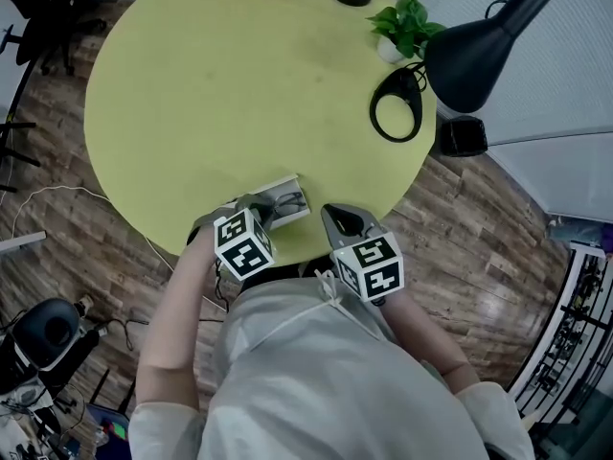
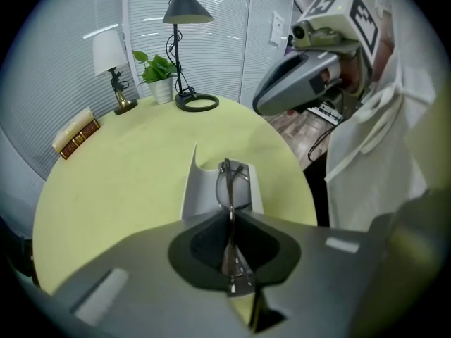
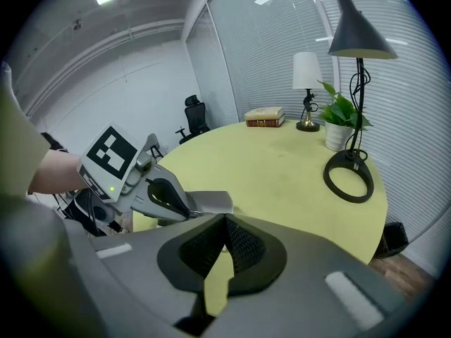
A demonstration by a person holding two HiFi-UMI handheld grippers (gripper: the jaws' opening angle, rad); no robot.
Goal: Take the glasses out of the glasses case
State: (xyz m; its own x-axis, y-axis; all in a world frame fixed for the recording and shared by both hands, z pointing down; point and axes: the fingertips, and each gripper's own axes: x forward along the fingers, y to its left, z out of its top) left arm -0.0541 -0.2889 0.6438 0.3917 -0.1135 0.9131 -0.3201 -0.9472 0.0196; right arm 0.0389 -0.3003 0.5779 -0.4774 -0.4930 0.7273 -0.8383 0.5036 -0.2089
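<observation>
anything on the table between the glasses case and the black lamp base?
Nothing. The head view shows bare table between the case and the lamp base.

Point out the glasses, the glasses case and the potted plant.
glasses [image 2: 226, 182], left gripper view, on the lens rim.
glasses case [image 2: 200, 192], left gripper view, on its pale inner wall.
potted plant [image 1: 406, 19], head view, on its leaves.

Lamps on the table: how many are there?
2. A black lamp stands beside the potted plant; a small white-shaded lamp stands between the plant and the books.
</observation>
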